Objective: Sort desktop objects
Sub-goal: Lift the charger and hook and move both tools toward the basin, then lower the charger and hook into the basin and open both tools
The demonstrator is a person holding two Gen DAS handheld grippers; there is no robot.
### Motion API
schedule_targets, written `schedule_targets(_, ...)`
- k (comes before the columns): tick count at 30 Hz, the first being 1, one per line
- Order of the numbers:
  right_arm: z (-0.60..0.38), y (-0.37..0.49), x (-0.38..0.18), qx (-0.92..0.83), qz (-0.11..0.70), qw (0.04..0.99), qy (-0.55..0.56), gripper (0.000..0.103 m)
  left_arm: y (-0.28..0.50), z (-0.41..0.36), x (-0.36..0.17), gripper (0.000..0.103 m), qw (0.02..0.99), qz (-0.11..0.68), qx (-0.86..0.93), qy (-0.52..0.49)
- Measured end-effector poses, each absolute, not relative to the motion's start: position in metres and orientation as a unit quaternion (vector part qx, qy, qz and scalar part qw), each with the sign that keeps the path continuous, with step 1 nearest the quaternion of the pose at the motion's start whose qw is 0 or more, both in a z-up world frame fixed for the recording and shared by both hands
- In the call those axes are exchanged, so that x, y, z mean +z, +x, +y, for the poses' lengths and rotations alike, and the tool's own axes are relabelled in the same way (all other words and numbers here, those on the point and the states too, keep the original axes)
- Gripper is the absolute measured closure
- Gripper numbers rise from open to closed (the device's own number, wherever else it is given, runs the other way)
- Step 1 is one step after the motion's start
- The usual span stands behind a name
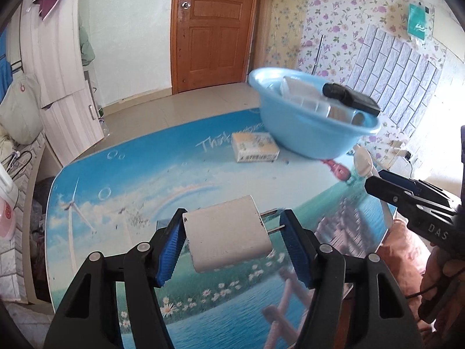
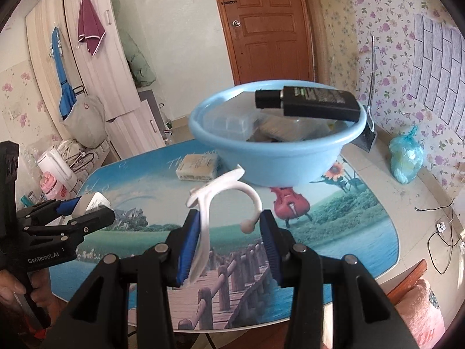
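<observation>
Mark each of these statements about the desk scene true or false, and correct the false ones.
1. The left tongs hold a white plug. True.
2. The blue basin is empty. False: it holds several things, and a black bottle lies across its rim.
3. The right tongs hold a white hook. True.
4. The small box lies inside the basin. False: it lies on the table, beside the basin.
5. The door behind the table stands wide open. False: it is shut.
</observation>
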State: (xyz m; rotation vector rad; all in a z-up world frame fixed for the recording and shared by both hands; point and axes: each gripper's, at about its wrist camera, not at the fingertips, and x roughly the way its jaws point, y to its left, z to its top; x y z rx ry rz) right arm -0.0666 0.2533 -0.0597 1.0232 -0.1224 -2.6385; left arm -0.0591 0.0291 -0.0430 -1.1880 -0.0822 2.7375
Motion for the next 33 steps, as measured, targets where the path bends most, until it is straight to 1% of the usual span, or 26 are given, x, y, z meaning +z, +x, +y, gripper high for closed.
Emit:
schedule_targets(6, 0.27, -0.09, -0.044, -0.929, -0.058, 0.142, 0.337, 0.062, -0.094, 0.052, -0.014, 0.038, 0.103, -0.024, 0.92, -0.378)
schedule_targets(12, 0.282, -0.117, -0.04, -0.931, -0.065, 0.135, 0.332, 0.062, -0.132, 0.087, 0.008, 0.038, 0.134, -0.01, 0.926, -0.353)
schedule_targets(22, 0.299, -0.148, -0.041, -0.935, -0.078, 0.135, 0.319, 0.061, -0.182, 0.119, 0.006, 0.038, 0.146, 0.006, 0.922, -0.359)
schedule_targets(33, 0.295, -0.166, -0.046, -0.934, -0.082, 0.154, 0.311, 0.061, -0.206, 0.132, -0.001, 0.038, 0.15, 0.017, 0.921, -0.359)
